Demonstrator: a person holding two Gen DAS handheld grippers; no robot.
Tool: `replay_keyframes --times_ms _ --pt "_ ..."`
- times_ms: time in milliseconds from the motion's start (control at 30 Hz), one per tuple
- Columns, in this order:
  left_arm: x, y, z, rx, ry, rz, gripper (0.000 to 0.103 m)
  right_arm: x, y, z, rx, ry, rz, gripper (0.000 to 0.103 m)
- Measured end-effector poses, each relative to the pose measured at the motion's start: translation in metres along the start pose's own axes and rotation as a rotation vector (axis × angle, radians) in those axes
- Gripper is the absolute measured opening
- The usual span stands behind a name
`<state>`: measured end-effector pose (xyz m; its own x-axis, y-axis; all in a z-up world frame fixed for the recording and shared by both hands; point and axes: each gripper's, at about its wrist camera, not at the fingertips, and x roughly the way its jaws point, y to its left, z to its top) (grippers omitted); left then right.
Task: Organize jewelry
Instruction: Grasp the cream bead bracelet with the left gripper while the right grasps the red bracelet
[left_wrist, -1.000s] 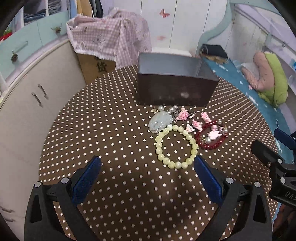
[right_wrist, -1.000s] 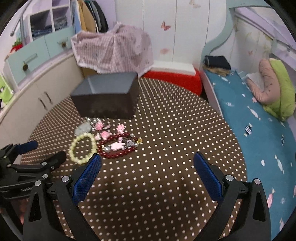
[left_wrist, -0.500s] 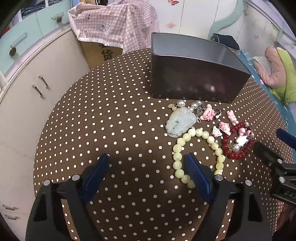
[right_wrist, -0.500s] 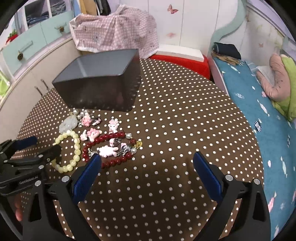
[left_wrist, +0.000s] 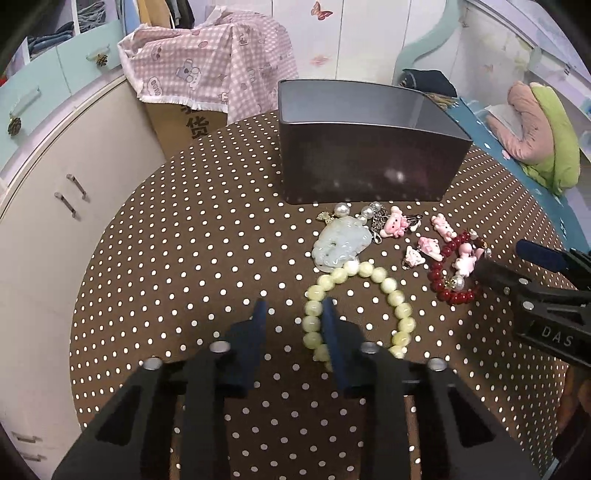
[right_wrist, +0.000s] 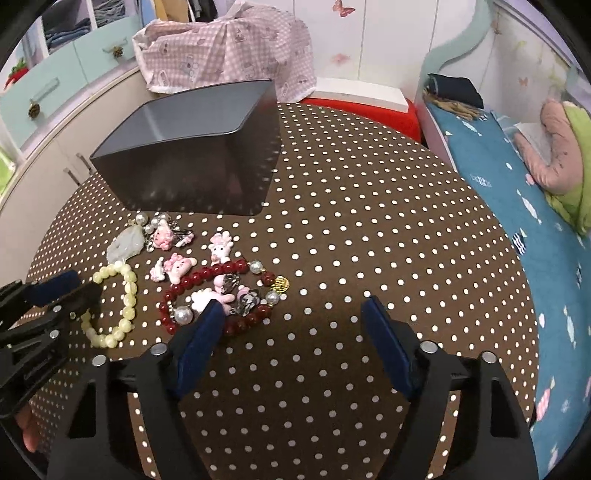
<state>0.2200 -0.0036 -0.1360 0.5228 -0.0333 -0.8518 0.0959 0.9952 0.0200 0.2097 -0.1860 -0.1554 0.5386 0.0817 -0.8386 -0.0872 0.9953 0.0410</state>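
On the brown dotted table (left_wrist: 184, 258) lie a pale green bead bracelet (left_wrist: 384, 280), a jade pendant (left_wrist: 340, 247), pink charms (left_wrist: 395, 225) and a red bead bracelet (right_wrist: 218, 269). An open dark grey box (left_wrist: 369, 173) stands behind them. My left gripper (left_wrist: 293, 314) is closing. The pale bracelet's left strand sits between its fingers, against the right one, and the left one is still apart. My right gripper (right_wrist: 295, 321) is also closing, still wide. Its left finger (right_wrist: 207, 325) covers the red bracelet's near edge.
A white cabinet (left_wrist: 55, 206) curves round the table's left side. Behind it stands a carton under a pink checked cloth (left_wrist: 214, 74). A bed with a blue sheet (right_wrist: 535, 221) runs along the right. A person's hand holds the left gripper (right_wrist: 74, 288).
Both grippers came closer to the jewellery. The left jaws narrowed from wide to a small gap around the pale bracelet's left strand. The right jaws narrowed a little over the red bracelet.
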Motion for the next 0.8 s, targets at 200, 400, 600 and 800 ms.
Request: replay_keyframes --times_ms 200,400,600,800 --pt "-0.001 0.008 -0.001 -0.003 0.009 -0.083 0.01 0.001 -0.002 0.006 0.017 0.052 -0.026 0.06" --pt "0.002 0.017 0.008 -0.003 0.069 -0.143 0.008 0.002 0.0 0.014 0.025 0.11 -0.046 0.052" --pt "0.008 0.022 0.022 -0.016 0.165 -0.212 0.008 0.007 -0.002 0.036 0.047 0.193 -0.022 0.018" --pt "0.003 0.034 0.029 -0.041 0.205 -0.268 0.008 0.004 -0.011 0.043 0.12 0.268 0.043 0.008"
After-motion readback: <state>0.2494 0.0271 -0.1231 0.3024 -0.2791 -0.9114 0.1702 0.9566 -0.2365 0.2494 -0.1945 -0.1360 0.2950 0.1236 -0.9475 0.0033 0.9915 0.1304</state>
